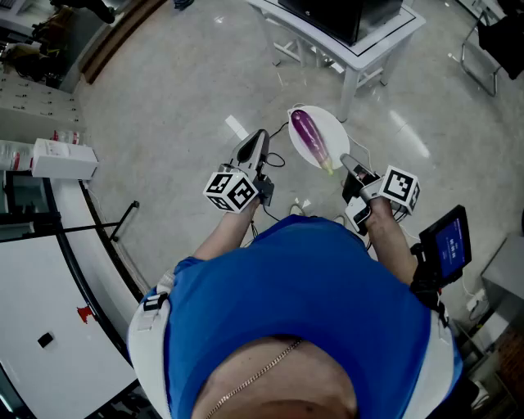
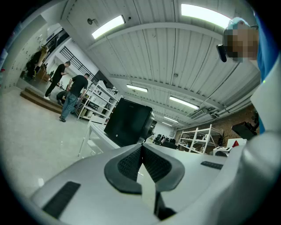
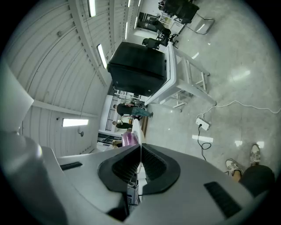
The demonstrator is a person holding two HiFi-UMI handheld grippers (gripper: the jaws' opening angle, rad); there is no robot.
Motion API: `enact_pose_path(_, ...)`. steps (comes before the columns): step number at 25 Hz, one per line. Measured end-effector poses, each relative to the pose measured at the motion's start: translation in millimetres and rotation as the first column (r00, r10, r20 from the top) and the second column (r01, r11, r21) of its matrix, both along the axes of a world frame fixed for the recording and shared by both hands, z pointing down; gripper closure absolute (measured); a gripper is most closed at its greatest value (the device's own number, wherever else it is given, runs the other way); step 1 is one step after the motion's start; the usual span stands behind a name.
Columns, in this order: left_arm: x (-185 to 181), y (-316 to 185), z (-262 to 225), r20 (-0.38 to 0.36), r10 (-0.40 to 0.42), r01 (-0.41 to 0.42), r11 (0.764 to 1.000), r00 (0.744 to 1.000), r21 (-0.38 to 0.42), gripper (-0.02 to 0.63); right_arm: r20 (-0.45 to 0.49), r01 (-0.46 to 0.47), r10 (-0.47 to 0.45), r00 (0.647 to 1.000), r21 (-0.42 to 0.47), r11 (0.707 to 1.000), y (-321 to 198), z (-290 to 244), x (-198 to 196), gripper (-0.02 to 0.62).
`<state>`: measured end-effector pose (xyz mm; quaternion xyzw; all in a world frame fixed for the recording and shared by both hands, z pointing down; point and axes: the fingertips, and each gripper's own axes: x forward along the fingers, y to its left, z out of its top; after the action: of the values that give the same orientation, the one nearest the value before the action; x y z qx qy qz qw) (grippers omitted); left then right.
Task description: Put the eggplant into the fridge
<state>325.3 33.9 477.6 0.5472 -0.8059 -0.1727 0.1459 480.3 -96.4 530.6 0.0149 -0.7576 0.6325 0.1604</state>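
Pale, glossy flooring (image 1: 180,90) is filling most of the head view, with a white table (image 1: 360,51) bearing a black box (image 1: 344,15) being cut off by the top edge. A white surface (image 1: 41,327) is running out of the lower left corner, too partial to identify. The person's blue shirt (image 1: 303,303) is covering the lower middle and hiding the near part of both arms. The left gripper (image 1: 261,135) is pointing away from the body with nothing at its tip, while the right gripper (image 1: 347,160) is meeting the near rim of a white plate (image 1: 334,124). The eggplant (image 1: 309,137) is lying lengthwise on that plate, just beyond the right jaws and off to the right of the left ones, apart from them. In the left gripper view the two ribbed pads are pressing flat against each other with nothing between them; the table and black box are standing beyond, and distant people (image 2: 72,90) are showing too small to make out. In the right gripper view the jaws are clenching the plate's thin rim, which is rising edge-on from between the pads as a white sliver. The eggplant is showing only as a purple bulge just past the pad tips, beside that sliver, its length hidden. A power strip (image 3: 202,124) is lying on the floor, and shoes (image 3: 254,154) are peeking in at the lower right.
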Motion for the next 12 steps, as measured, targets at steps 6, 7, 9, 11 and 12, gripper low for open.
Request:
enact_pose_path(6, -1.6, -0.2, -1.8, 0.001, -0.003, 0.003, 1.0, 1.0, 0.003, 0.598, 0.022, 0.0, 0.001, 1.0, -0.008, 1.0, -2.5, -2.6, -4.2, 0.583)
enact_pose_path(7, -1.7, 0.0, -2.0, 0.001, -0.004, 0.004, 1.0, 1.0, 0.004, 0.598, 0.028, 0.0, 0.0, 1.0, -0.008, 1.0, -2.8, -2.8, -4.5, 0.583)
enact_pose_path(9, -1.8, 0.8, -2.1, 0.001, -0.007, 0.007, 1.0, 1.0, 0.004, 0.598, 0.035, 0.002, -0.002, 0.999, -0.006, 1.0, -2.9, -3.4, -4.9, 0.583)
enact_pose_path(11, -1.3, 1.7, -2.5, -0.001, -0.009, 0.009, 1.0, 1.0, 0.002, 0.598, 0.033, 0.003, -0.003, 0.999, -0.004, 1.0, -2.9, -3.8, -4.6, 0.584)
enact_pose_path(12, -0.9, 2.1, -2.6, -0.001, -0.009, 0.009, 1.0, 1.0, 0.001, 0.598, 0.031, 0.003, -0.003, 1.0, -0.002, 1.0, -3.2, -3.8, -4.3, 0.583)
